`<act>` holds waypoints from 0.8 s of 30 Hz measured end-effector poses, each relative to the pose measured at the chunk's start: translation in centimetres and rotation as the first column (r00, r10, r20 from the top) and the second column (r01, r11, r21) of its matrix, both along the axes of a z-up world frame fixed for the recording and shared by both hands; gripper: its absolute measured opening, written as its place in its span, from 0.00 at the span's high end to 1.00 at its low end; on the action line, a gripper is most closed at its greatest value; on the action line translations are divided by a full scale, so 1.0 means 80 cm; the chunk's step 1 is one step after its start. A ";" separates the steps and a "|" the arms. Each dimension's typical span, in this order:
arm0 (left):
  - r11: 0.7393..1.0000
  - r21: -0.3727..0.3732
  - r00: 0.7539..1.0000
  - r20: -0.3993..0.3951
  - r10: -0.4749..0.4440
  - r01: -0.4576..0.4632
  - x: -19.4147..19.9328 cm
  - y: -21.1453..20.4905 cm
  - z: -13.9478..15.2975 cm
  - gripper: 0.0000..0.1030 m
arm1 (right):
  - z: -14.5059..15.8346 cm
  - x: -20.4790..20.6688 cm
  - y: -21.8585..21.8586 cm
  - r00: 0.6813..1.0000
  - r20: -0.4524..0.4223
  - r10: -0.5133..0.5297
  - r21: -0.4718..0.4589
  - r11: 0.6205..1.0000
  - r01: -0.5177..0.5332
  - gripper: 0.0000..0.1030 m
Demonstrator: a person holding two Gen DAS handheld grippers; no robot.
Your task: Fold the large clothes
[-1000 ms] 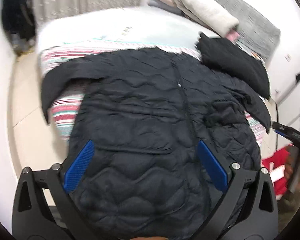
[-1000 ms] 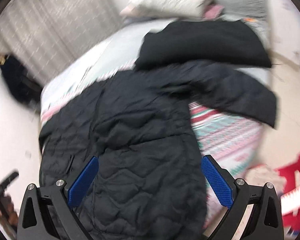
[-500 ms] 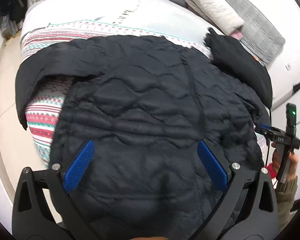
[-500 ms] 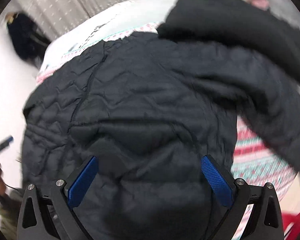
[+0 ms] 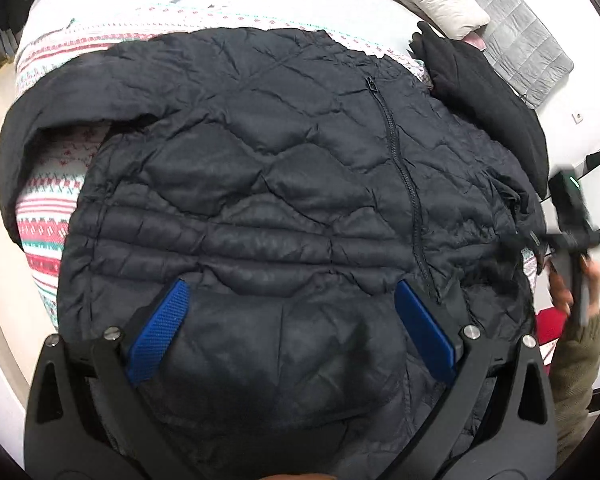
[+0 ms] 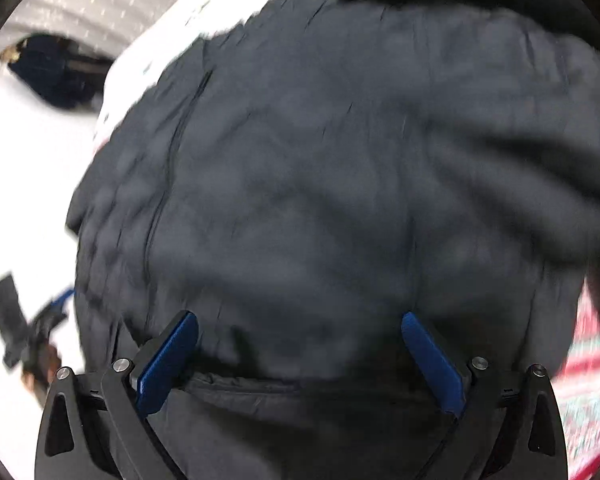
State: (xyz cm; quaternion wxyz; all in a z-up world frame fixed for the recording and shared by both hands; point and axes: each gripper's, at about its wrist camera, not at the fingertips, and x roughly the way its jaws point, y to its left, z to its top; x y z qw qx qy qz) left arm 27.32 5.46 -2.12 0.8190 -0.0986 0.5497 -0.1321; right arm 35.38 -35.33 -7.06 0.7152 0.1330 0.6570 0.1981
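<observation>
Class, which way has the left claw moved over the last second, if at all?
Yes. The left claw has moved forward and down toward the black jacket, which fills more of its view, leaving less of the striped blanket showing.

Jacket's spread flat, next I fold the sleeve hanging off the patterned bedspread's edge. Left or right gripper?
Left, probably. That sleeve hangs on the left gripper's side of the jacket; the right gripper, also open, hovers beyond the zipper.

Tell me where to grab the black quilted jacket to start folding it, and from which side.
Take the quilted jacket by its bottom hem, coming in from the near edge of the bed. It lies zipped and spread flat, hem toward both open grippers, left and right; the hem's edge there looks thin enough to pinch.
</observation>
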 end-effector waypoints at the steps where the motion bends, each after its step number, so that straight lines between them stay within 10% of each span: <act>1: 1.000 -0.020 1.000 -0.003 -0.008 0.008 -0.001 0.000 0.002 0.01 | 0.013 -0.020 0.004 0.999 0.008 0.043 0.007 0.999 -0.043 0.01; 5: 0.996 -0.044 0.997 0.003 -0.079 0.080 -0.005 -0.029 0.007 0.01 | 0.036 -0.126 0.030 0.970 0.025 0.240 -0.091 0.967 -0.237 0.01; 9: 0.988 0.026 0.988 0.003 -0.153 0.152 -0.005 -0.072 0.001 0.01 | -0.009 -0.148 0.027 0.975 -0.038 0.217 -0.194 0.956 -0.220 0.01; 16: 0.982 0.104 0.987 0.034 -0.159 0.155 -0.001 -0.075 -0.004 0.01 | 0.061 -0.132 -0.042 0.994 0.092 0.057 0.036 0.998 -0.060 0.01; 19: 0.987 0.076 0.990 0.012 -0.140 0.138 0.005 -0.070 -0.011 0.01 | 0.082 -0.114 -0.131 0.976 0.125 -0.180 0.113 0.980 0.166 0.01; 21: 0.987 0.069 0.989 0.006 -0.146 0.146 0.006 -0.072 -0.014 0.01 | 0.061 -0.096 -0.216 0.891 0.093 -0.444 0.149 0.891 0.428 0.01; 24: 0.981 0.108 0.986 0.015 -0.164 0.161 0.002 -0.079 -0.018 0.01 | 0.011 -0.111 -0.337 0.647 -0.051 -0.761 0.225 0.622 0.750 0.01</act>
